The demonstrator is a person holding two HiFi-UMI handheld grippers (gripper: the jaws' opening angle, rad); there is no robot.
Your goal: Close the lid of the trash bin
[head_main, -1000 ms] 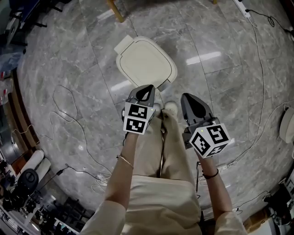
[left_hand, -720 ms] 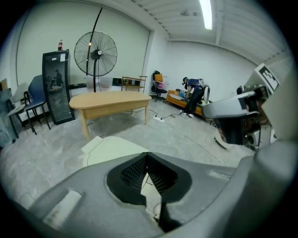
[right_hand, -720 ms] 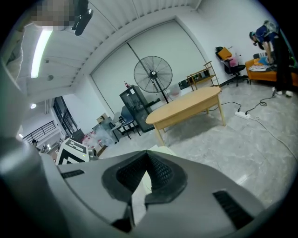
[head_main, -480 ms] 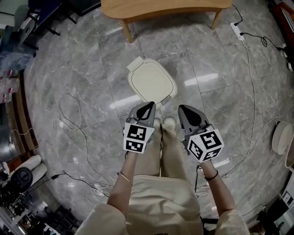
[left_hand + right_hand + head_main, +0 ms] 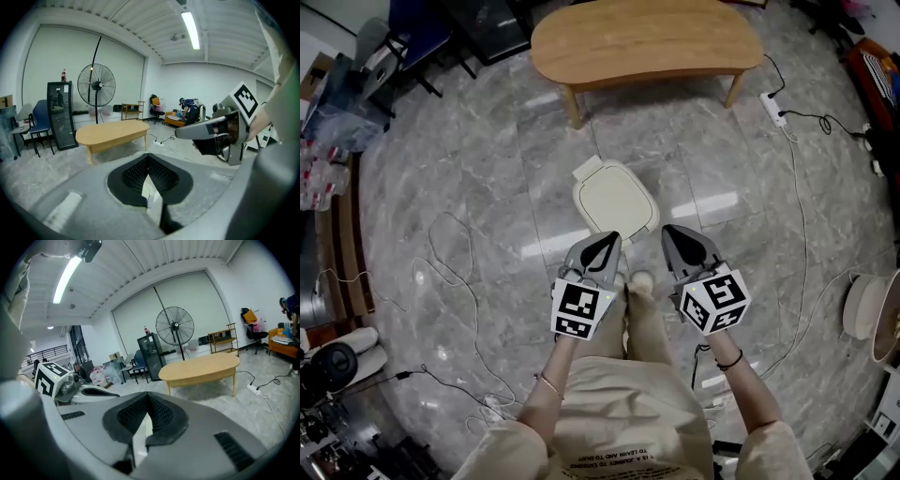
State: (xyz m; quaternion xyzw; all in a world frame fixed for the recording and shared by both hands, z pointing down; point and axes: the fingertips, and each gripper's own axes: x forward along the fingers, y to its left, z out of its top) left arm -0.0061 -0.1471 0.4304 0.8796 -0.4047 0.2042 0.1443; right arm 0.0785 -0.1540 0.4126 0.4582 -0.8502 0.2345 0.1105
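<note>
Plainly empty, the left claw and the right claw are both closed, held side by side above the person's legs. Just beyond their tips, the trash bin sits shut on the grey floor.

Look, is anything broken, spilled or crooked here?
Nothing is broken or spilled. The trash bin stands upright on the floor with its lid shut. The only untidy thing is the loose cables snaking across the floor.
</note>
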